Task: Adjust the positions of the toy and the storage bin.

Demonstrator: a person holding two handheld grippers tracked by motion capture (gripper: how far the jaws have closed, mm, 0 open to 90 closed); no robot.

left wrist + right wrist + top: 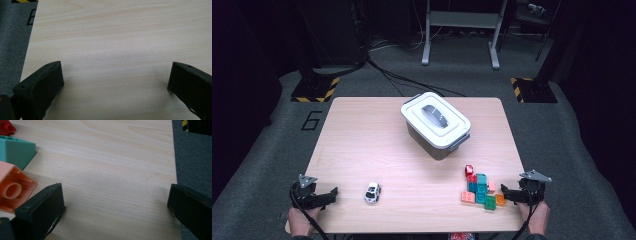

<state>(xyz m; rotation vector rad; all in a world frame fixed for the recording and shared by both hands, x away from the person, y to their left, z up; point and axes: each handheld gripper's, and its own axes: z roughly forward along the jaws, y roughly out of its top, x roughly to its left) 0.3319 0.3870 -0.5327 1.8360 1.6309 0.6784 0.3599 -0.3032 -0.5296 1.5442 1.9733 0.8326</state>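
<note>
Two grippers rest spread at the table's near corners.
The right gripper, jaws wide and empty, sits just beside the toy bricks; the left gripper, equally wide, lies near a toy car.
</note>
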